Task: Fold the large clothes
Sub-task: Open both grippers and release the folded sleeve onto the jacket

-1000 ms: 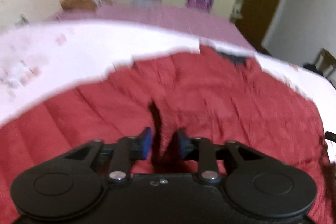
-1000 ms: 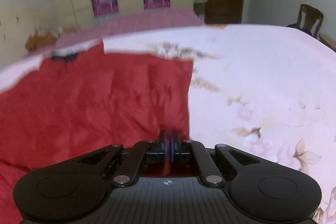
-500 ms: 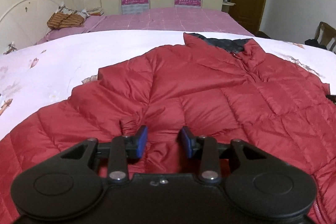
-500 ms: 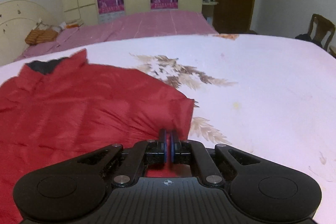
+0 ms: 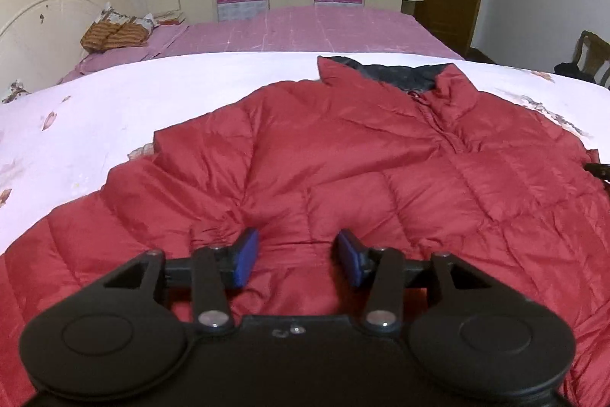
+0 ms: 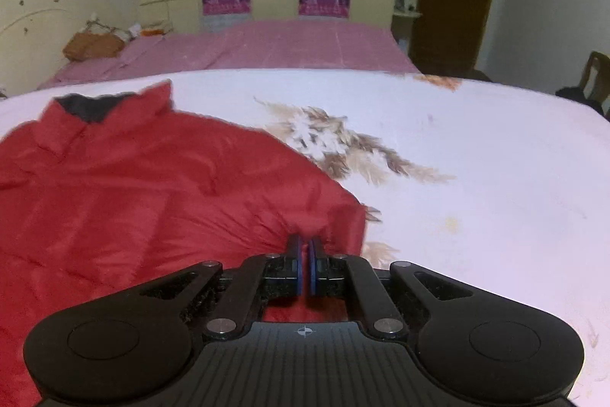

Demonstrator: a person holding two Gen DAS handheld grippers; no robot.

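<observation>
Folding barely begun: red jacket (image 5: 343, 170) lies spread on your floral sheet (image 6: 476, 178); left gripper (image 5: 297, 256) opening, nothing pinched; right gripper (image 6: 305, 254) pinches its hem corner; main folds remain, by my estimate.

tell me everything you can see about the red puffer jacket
The red puffer jacket is quilted, shiny and wrinkled, with a dark-lined collar and a front zipper. It lies spread front-up on the white floral bedsheet. The right gripper pinches its edge; the left gripper hovers over it, jaws opening, with nothing pinched between them.
</observation>
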